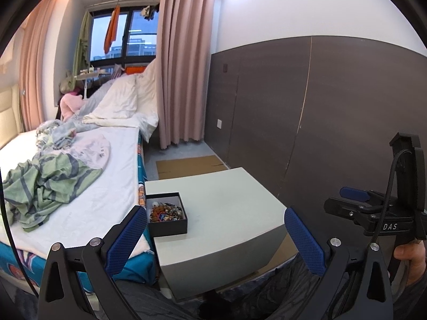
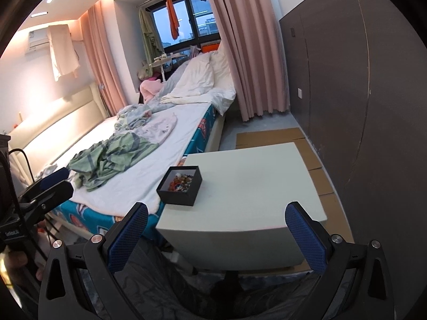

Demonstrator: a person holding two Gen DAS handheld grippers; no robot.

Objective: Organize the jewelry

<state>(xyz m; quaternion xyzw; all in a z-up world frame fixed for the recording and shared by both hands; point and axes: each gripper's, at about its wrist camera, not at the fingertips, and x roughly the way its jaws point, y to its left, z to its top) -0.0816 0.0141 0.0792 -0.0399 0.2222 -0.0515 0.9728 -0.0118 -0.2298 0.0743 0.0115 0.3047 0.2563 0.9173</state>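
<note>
My left gripper [image 1: 213, 237]: jaws wide, blue pads [image 1: 125, 240] far apart, nothing between them; held above and short of the table's near edge. My right gripper [image 2: 216, 236]: jaws likewise wide, empty, in the same hovering place; also visible at the right edge of the left view, with my hand [image 1: 409, 256] on its grip.

Table [image 2: 253, 186]: pale, square top, standing beside the bed, bare apart from one item.

Box [image 2: 179, 186]: black, open, no lid on it, white inside; sits at the table's left side, near the edge next to the bed, apart from both grippers.

Jewelry [image 1: 166, 212]: a mixed heap of beads, orange, brown and dark, lying inside the box; single pieces too small to tell.

Bed [image 2: 170, 154]: white sheet, patterned blue side, green striped cloth [image 2: 112, 157] crumpled on top.

Cardboard [image 2: 269, 137]: flat on the floor beyond the table, beside the dark wall panel.
</note>
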